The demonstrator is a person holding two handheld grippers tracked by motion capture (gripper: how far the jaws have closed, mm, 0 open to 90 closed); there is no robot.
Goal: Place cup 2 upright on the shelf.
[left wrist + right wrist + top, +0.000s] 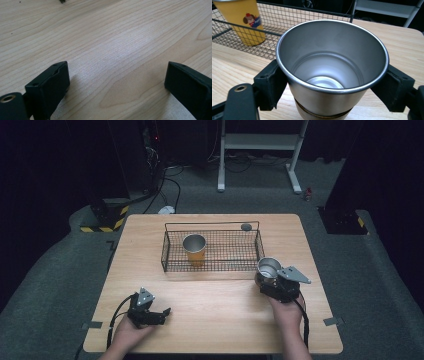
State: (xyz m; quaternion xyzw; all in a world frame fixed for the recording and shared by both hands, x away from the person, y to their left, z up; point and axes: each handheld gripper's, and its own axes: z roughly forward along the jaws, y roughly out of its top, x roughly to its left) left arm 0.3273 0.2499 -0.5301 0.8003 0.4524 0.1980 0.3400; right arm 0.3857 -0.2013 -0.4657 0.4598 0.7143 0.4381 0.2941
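A steel cup [332, 72] stands upright and empty between the two jaws of my right gripper [332, 87], which is shut on its sides. In the high view this steel cup [268, 268] and the right gripper [272, 282] are at the table's right, just in front of the wire basket [212, 265]. A yellow cup [194, 248] with a cartoon print [252, 19] stands upright inside the basket's left half. My left gripper [159, 316] rests low near the front left of the table, open, with bare wood between its pads [53, 80].
The wooden table [215, 320] has taped marks at its front corners. A small dark round object [246, 226] sits by the basket's back right corner. Beyond the table are a white stand [260, 142], cables and a yellow-black striped block [107, 215] on the floor.
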